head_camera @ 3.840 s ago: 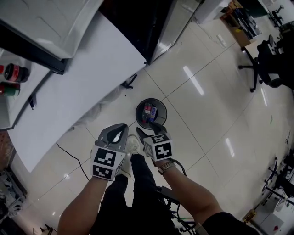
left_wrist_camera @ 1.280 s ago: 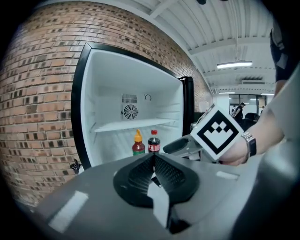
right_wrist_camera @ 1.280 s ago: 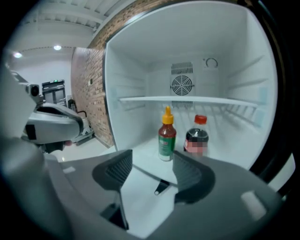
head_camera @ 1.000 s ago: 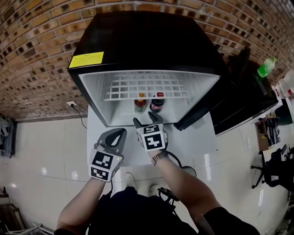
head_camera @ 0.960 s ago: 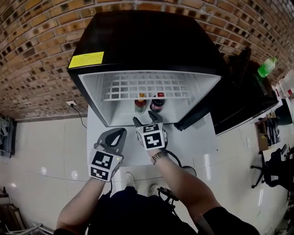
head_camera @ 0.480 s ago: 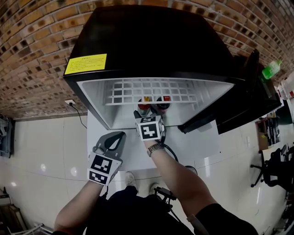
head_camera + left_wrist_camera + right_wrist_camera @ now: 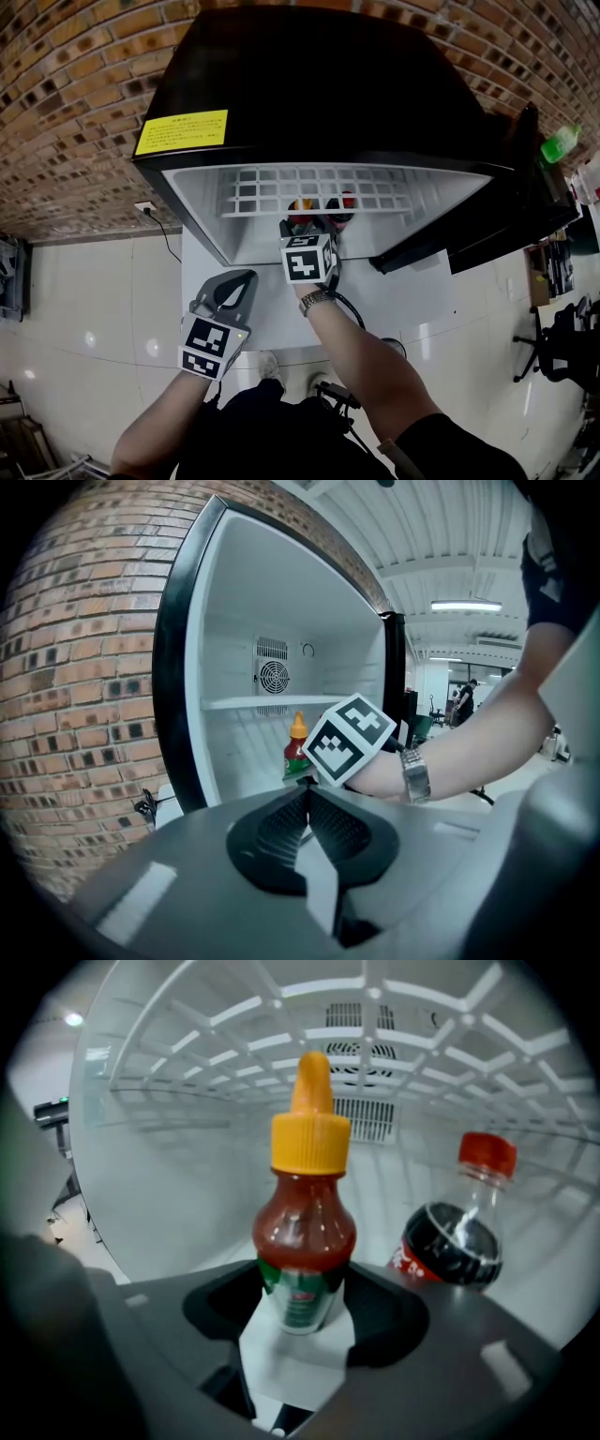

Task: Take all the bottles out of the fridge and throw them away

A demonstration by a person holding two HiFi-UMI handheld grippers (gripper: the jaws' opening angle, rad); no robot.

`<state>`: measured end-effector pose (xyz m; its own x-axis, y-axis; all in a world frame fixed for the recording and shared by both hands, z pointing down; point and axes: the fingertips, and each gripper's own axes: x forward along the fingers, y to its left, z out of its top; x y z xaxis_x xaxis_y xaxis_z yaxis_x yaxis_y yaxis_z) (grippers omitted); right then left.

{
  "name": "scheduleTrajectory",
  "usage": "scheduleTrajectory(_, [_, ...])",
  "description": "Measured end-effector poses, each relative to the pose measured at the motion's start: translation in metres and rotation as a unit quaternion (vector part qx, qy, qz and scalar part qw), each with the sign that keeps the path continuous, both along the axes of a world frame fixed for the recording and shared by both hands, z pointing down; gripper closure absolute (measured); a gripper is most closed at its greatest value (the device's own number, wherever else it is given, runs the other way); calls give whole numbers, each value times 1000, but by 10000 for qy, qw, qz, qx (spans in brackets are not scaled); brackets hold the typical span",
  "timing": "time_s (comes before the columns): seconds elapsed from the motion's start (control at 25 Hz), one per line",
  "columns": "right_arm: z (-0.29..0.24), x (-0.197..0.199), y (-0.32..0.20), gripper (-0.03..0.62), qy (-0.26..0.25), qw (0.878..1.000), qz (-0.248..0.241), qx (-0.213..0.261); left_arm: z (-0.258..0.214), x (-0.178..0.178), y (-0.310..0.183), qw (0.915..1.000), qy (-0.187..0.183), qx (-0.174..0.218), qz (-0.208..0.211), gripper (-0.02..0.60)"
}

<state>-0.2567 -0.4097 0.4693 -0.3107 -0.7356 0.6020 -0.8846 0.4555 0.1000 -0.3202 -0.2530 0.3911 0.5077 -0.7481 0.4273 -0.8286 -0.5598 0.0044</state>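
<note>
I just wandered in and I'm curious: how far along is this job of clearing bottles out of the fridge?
Done: the fridge door stands open. In hand: the right gripper reaches inside. Its jaws have just been closing with the sauce bottle between them, not clearly clamped yet. Left: lifting that bottle out, then the cola bottle beside it, and throwing both away. The left gripper is outside, shut and empty.

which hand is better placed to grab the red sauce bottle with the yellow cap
Right. The right tongs straddle the yellow-capped red sauce bottle inside the black fridge and have just been closing; the left tongs hang shut outside it.
</note>
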Motion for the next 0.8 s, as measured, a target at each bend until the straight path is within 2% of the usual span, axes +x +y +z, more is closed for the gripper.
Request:
scheduleTrajectory(0.36, [-6, -1, 21, 324, -45, 9998, -203, 65, -4, 3, 4, 10000, -4, 45, 9, 578])
scheduleTrajectory(0.56, [-13, -1, 44, 324, -234, 9991, -327, 105, -8, 11, 9, 9999, 6, 103, 20, 578])
scheduleTrajectory(0.8, [-17, 16, 79, 326, -188, 9987, -474, 82, -17, 29, 20, 9998, 58, 188, 35, 577])
